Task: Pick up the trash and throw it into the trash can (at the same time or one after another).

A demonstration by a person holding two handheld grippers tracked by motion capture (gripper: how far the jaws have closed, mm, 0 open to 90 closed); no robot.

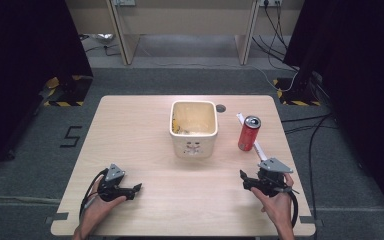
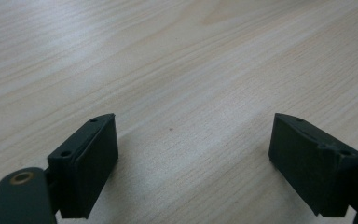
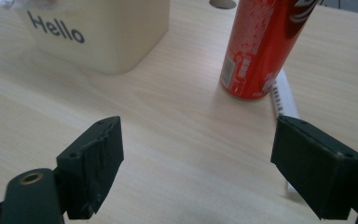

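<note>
Red soda can (image 3: 261, 46) stands upright on the desk (image 3: 168, 140), unopened-looking top, just ahead of my right hand-held gripper (image 3: 198, 168), slightly to its right, touching a white strip (image 3: 283, 95) behind it.

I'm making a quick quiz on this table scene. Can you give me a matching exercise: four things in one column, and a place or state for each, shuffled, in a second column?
Things:
1. can
2. bin
3. left gripper
4. white strip

Places or states:
A. cream, open at the top, near the middle of the table
B. lies flat on the wood behind the can
C. red, stands upright to the right of the bin
D. open and empty, low over bare wood at the near left

Pairs: 1-C, 2-A, 3-D, 4-B
</note>
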